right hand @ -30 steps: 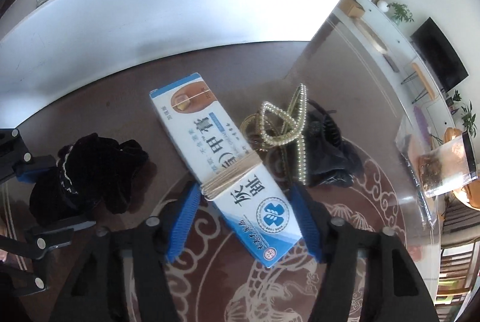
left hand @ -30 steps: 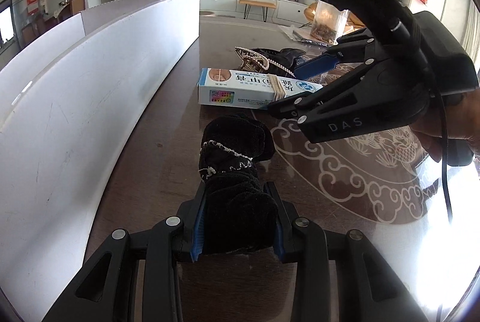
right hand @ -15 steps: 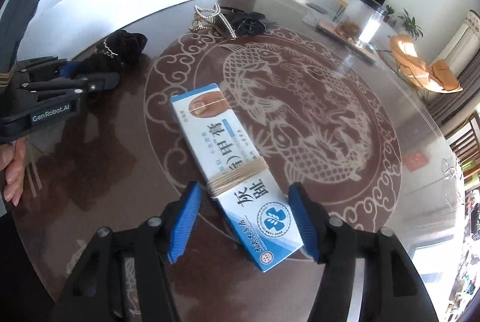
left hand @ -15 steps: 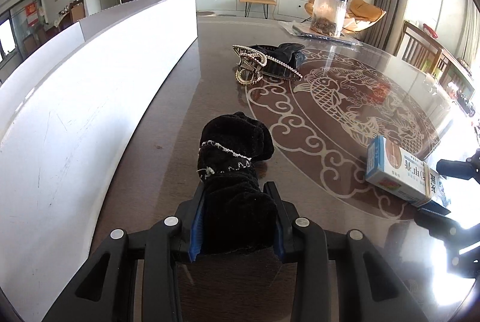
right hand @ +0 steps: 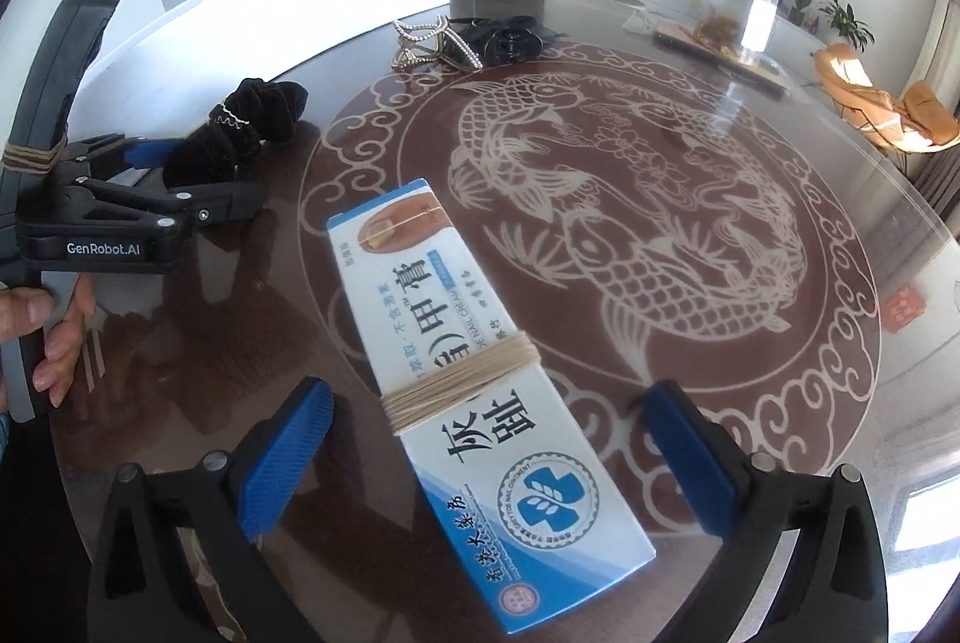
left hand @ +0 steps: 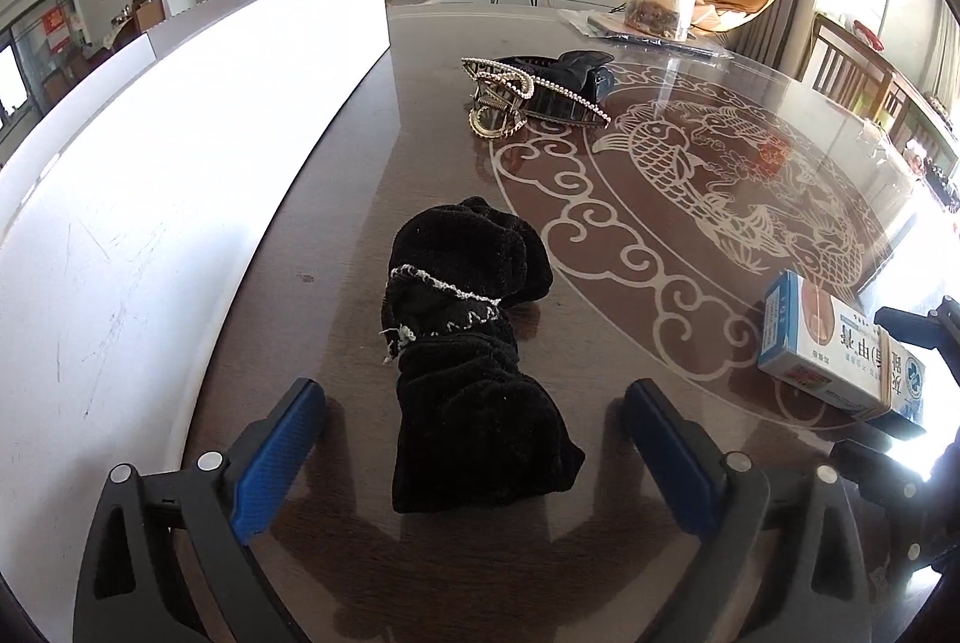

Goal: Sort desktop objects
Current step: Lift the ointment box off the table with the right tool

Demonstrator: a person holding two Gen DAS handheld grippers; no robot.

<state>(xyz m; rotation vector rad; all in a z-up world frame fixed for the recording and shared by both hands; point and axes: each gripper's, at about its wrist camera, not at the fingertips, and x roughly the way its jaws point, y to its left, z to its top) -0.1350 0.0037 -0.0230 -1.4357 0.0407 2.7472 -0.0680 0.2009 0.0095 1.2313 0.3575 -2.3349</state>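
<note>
1. Left gripper (left hand: 474, 457): jaws just opened wide, released, black velvet scrunchie (left hand: 474, 361) lying loose between the pads at lower centre
2. Right gripper (right hand: 486, 457): jaws just spread, ointment box (right hand: 480, 391) free on the table (right hand: 780, 391)
3. Scrunchie likely soft, light, squashy; pinch mid-bundle
4. Box probably stiff, light, crushable; grip the long sides near the string band

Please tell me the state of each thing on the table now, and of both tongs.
Left tongs: open, just released, black velvet scrunchie lying loose between them.
Right tongs: open, just released, nail cream box lying flat between them, tied with string.
Pearl hair claw: resting on table, untouched.
</note>
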